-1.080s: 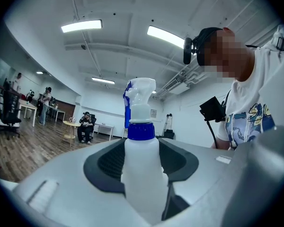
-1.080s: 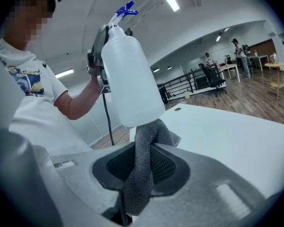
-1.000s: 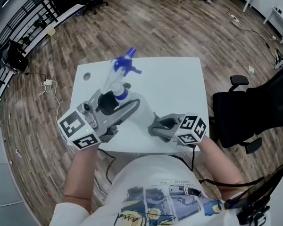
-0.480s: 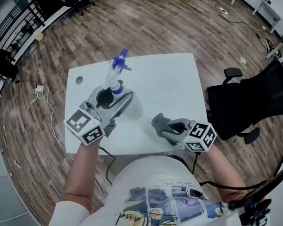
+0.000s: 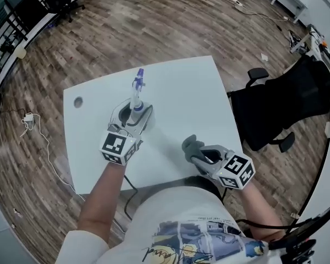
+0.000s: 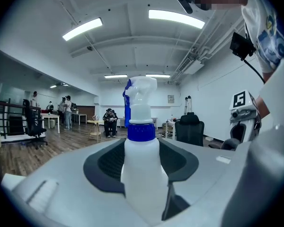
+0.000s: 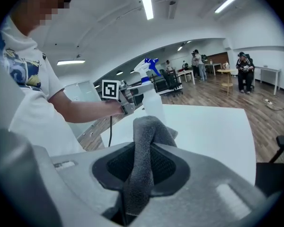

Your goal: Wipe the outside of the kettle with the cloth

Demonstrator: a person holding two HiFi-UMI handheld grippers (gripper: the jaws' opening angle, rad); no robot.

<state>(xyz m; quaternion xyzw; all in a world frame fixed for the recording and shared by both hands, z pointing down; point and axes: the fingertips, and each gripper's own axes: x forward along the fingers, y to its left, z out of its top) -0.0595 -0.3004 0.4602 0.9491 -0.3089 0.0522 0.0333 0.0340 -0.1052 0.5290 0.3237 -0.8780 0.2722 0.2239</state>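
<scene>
On the table [image 5: 198,92] no kettle shows in any view, so wiping is judged not begun; all of it remains. Left gripper [image 5: 131,113]: jaws clamped on a spray bottle [image 6: 141,174], upright at the table's left part, gripper pointing near level. Right gripper [image 5: 199,154]: jaws pinching the grey cloth [image 7: 143,150], angled downward by the near edge, well apart from the bottle.

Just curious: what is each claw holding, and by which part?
Left gripper clamps the spray bottle by its body; right gripper pinches the grey cloth at a bunched fold.
</scene>
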